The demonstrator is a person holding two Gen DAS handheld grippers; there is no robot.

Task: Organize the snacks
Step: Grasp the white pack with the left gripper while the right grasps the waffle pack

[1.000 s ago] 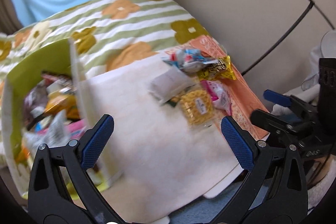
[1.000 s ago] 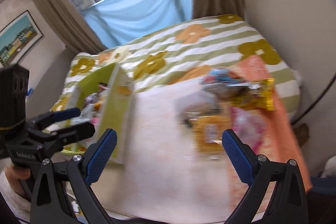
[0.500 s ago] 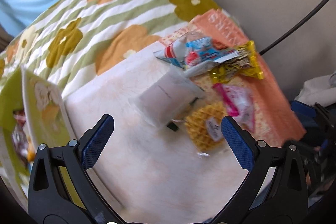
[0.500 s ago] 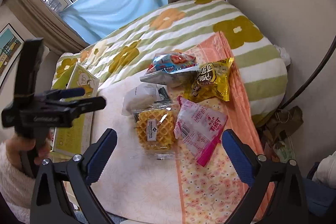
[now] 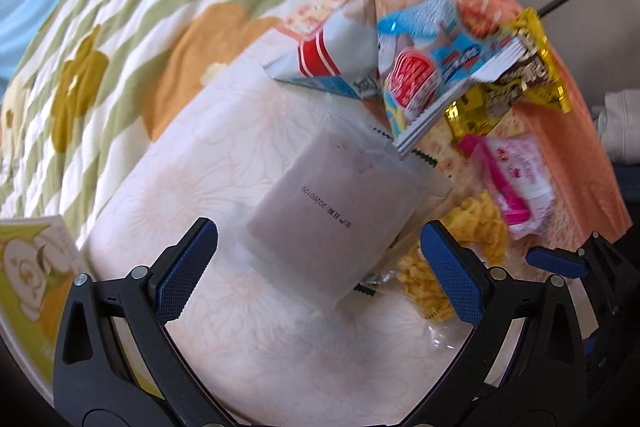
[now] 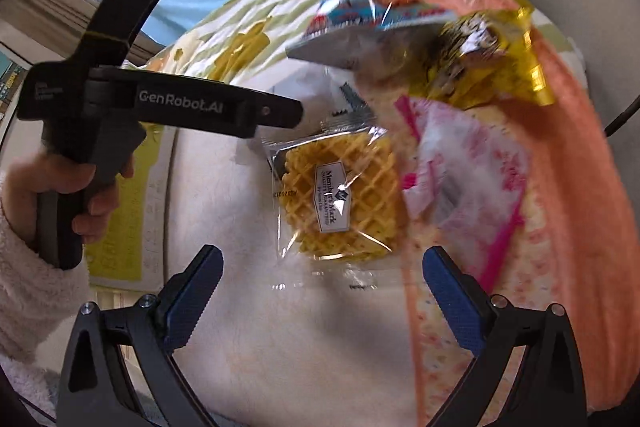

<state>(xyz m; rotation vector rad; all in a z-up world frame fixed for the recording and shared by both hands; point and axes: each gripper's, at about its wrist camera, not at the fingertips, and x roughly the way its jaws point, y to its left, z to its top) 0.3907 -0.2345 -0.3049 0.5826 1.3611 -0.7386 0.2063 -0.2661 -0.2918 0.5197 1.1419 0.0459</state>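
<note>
Left gripper [image 5: 318, 269] was wide open, empty, over the cream cloth [image 5: 280, 347]. The grey pouch [image 5: 336, 215] lay flat just ahead, between its fingers and untouched. Beyond it, a blue bag [image 5: 420, 67], then a gold bag [image 5: 516, 75] to the far right. A pink pack [image 5: 516, 179] sat right of the pouch, the waffle [image 5: 476, 227] partly under it. The green box [image 5: 28, 267] was at far left.

Right gripper [image 6: 322, 285] was also wide open, holding nothing. The waffle [image 6: 340, 199] in clear wrap lay just ahead, centred between its fingers, pink pack [image 6: 468, 179] to the right, blue bag [image 6: 360, 23] and gold bag [image 6: 488, 59] further ahead. A hand [image 6: 52, 187] held the left gripper's handle at left.
</note>
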